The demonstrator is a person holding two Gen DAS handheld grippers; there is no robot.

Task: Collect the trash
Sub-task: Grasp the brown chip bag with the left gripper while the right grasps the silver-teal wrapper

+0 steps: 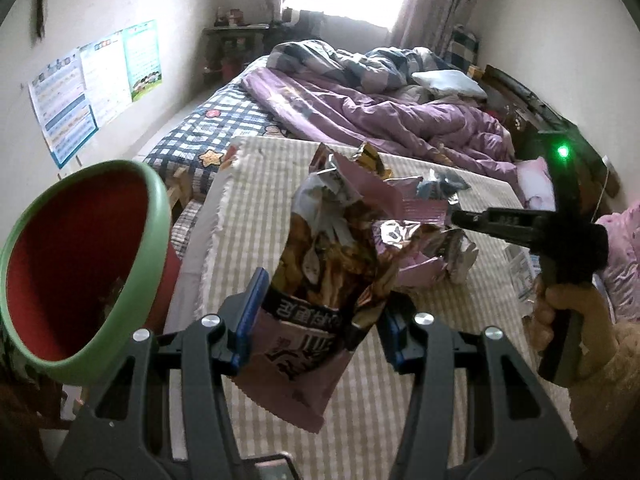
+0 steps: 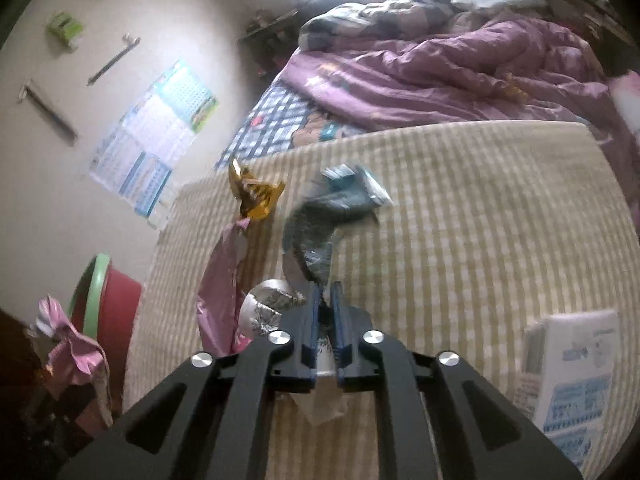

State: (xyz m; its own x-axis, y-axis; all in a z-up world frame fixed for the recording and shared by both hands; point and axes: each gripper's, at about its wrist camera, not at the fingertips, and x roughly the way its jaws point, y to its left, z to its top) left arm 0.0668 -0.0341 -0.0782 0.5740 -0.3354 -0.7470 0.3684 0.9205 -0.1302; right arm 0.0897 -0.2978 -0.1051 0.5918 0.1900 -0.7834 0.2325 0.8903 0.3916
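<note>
While the left gripper (image 1: pixel 320 320) holds a pink snack bag (image 1: pixel 316 280) between its jaws, lifted above the striped mat (image 1: pixel 400 380) on the bed, a red bin with a green rim (image 1: pixel 80 264) stands tilted at the near left. The right gripper (image 2: pixel 325 304) has its jaws closed on a crumpled silver wrapper (image 2: pixel 268 304). A gold wrapper (image 2: pixel 254 194) and a blue-grey wrapper (image 2: pixel 344 192) lie farther off on the mat.
</note>
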